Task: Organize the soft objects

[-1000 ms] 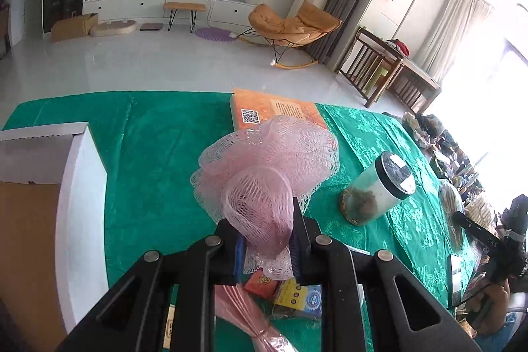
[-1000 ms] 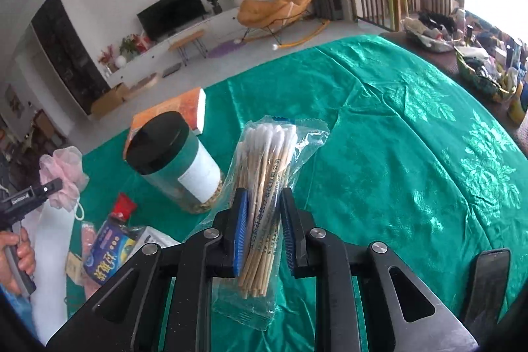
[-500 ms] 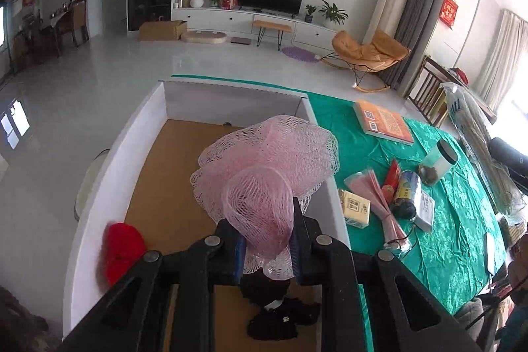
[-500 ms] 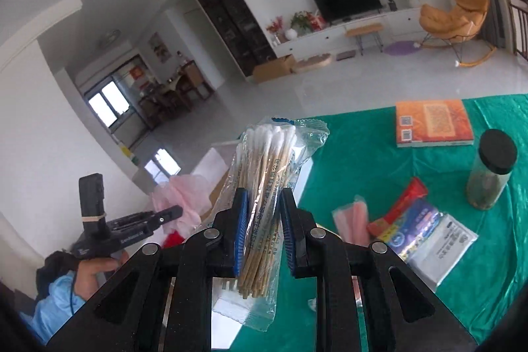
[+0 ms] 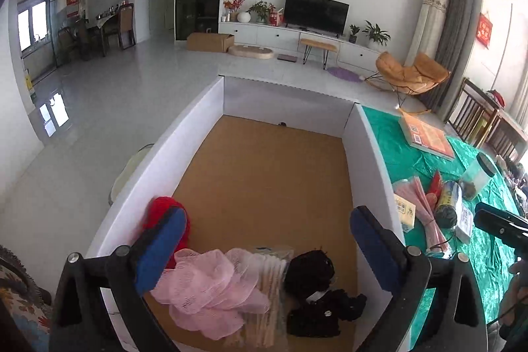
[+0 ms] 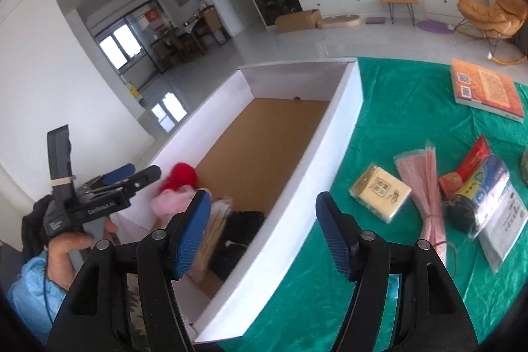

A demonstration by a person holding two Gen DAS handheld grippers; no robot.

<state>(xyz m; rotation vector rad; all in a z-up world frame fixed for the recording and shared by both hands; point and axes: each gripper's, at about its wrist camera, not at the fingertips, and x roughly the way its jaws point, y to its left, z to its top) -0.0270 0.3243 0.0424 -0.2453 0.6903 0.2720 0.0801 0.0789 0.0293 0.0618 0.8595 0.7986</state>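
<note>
A white box (image 5: pixel 366 154) with a brown floor stands at the table's left end. In it lie a pink mesh puff (image 5: pixel 211 289), a bag of cotton swabs (image 5: pixel 270 292), a red soft thing (image 5: pixel 161 213) and black soft things (image 5: pixel 316 292). My left gripper (image 5: pixel 264 249) is open and empty above the box's near end. My right gripper (image 6: pixel 264 230) is open and empty over the box's right wall (image 6: pixel 316 160). The puff (image 6: pixel 171 203) and swabs (image 6: pixel 214 226) show in the right wrist view too.
On the green tablecloth (image 6: pixel 396 101) right of the box lie a small yellow pack (image 6: pixel 379 192), a pink bundle of sticks (image 6: pixel 425 183), a red packet (image 6: pixel 468 167), a blue roll (image 6: pixel 478 190), a jar (image 5: pixel 475 177) and an orange book (image 6: pixel 485 88).
Both grippers opened. The pink puff and the bag of cotton swabs left the jaws and now lie in the box. Both grippers moved over the box.
</note>
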